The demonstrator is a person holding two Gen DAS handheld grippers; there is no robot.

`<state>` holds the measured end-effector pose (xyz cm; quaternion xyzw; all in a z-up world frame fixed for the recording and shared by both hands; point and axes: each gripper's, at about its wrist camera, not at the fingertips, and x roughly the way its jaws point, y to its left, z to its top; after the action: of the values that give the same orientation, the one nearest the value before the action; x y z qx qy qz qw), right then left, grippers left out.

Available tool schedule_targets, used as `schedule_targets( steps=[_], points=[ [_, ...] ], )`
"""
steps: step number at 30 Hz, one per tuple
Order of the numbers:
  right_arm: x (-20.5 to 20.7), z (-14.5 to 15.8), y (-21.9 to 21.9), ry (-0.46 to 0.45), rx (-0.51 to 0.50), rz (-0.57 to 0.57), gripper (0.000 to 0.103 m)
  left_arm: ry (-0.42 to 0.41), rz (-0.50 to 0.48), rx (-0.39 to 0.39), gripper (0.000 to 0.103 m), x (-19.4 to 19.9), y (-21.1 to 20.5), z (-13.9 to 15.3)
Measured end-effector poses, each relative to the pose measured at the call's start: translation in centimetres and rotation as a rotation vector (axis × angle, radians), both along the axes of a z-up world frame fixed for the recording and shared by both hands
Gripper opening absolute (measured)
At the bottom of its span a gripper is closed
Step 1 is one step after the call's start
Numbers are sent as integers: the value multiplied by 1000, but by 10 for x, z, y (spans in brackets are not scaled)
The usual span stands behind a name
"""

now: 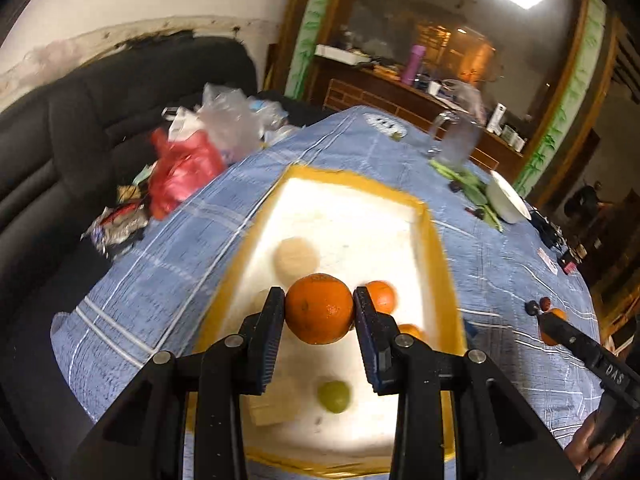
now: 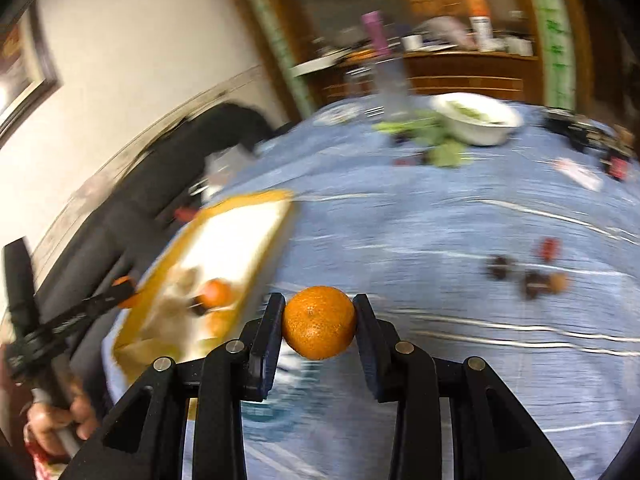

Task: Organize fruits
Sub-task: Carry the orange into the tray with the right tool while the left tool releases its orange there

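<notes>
Over the tray [image 1: 434,240], the left gripper [image 1: 319,304] grips an orange [image 1: 319,308], pads narrowed against both its sides. Beside the tray, above the blue cloth [image 2: 460,240], the right gripper [image 2: 319,322] pinches another orange [image 2: 319,322]. Judged so, the left one is nearer to release.

Tray [image 1: 434,240] is sitting on the tablecloth [image 1: 160,264]. Lying in the tray: a lime [image 1: 334,396] at the near end, a small orange [image 1: 382,296] toward its right wall. Bowl [image 1: 506,202] is sitting beyond the tray's far right corner, jug [image 1: 456,140] standing behind it. Bags [image 1: 188,164] are lying left of the tray.
</notes>
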<state>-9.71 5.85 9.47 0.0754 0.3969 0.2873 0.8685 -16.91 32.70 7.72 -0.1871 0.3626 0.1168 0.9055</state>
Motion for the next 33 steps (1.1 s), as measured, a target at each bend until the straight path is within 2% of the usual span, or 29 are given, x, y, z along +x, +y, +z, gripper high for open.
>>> schedule_targets(
  steps=[6, 11, 14, 15, 16, 17, 21, 26, 29, 33],
  points=[
    [-21, -14, 90, 15, -57, 177, 38, 31, 10, -30, 34, -1, 10, -19],
    [-45, -30, 125, -9, -135, 249, 39, 35, 13, -11, 35, 5, 9, -23],
    [-47, -39, 135, -3, -152, 269, 41, 20, 13, -15, 51, 1, 8, -21],
    [-48, -41, 136, 0, -152, 272, 48, 11, 18, -7, 55, -1, 7, -18],
    [-50, -42, 137, -1, -149, 272, 57, 3, 20, -1, 58, -3, 6, -16],
    [-50, -41, 136, -5, -144, 271, 58, -4, 20, -1, 63, -5, 6, -13],
    [-56, -34, 131, -27, -137, 257, 59, -17, 22, -4, 68, -10, 3, -3],
    [-63, -23, 102, -35, -89, 186, 59, -38, -20, -1, 75, -14, -15, 8],
    [-69, -17, 75, -54, -71, 107, 59, -40, -74, 18, 76, -10, -38, 15],
    [-73, -14, 30, -31, -33, 0, 59, -46, -161, 18, 79, -3, -76, 24]
  ],
)
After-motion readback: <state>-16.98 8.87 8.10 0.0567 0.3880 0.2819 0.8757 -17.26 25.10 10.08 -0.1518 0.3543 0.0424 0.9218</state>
